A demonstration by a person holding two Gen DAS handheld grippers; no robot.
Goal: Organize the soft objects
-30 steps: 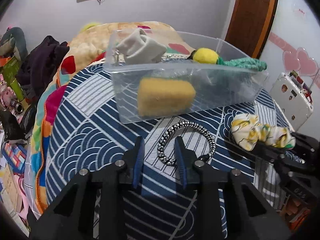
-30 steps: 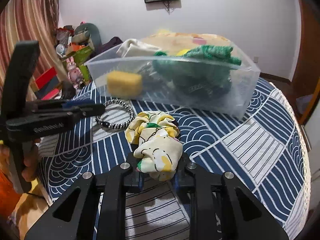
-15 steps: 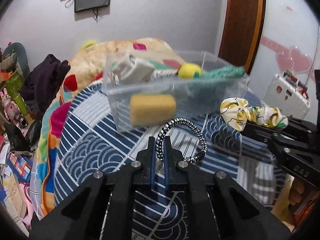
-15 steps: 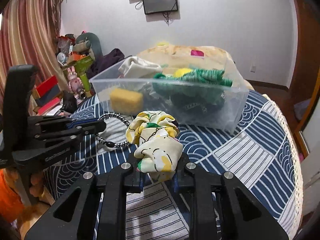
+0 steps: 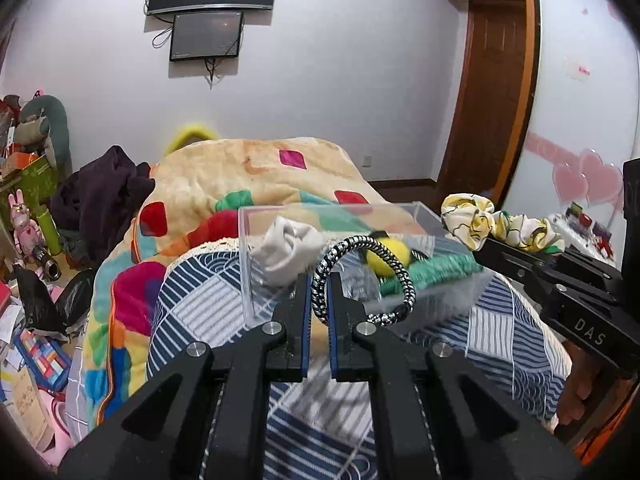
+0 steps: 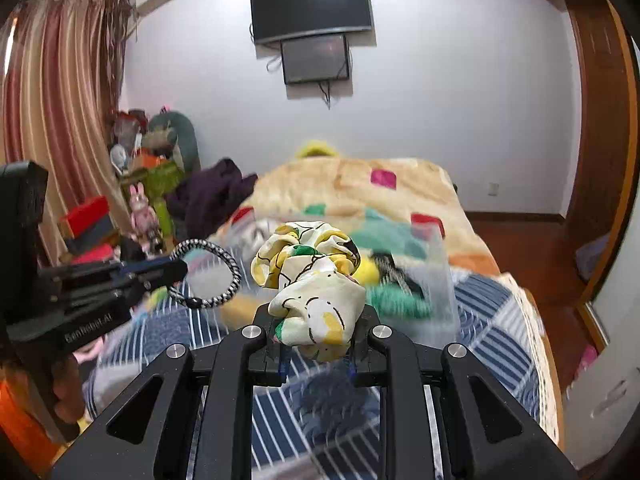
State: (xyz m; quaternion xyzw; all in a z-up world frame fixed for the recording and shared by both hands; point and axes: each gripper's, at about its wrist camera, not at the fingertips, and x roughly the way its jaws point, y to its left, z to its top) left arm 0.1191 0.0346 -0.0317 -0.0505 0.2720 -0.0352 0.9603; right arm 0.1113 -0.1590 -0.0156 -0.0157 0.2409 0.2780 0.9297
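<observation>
The left gripper (image 5: 319,300) is pinching a black-and-white braided cord loop (image 5: 362,276) while the right gripper (image 6: 316,344) is clamping a yellow-and-white floral fabric scrunchie (image 6: 310,276), both raised before the clear plastic storage bin (image 5: 256,264); carrying them over its rim and letting go appears next.

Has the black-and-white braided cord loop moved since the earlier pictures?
Yes. The black-and-white braided cord loop went up: it lay on the blue patterned cloth, and now the left claw holds it before the clear plastic box.
</observation>
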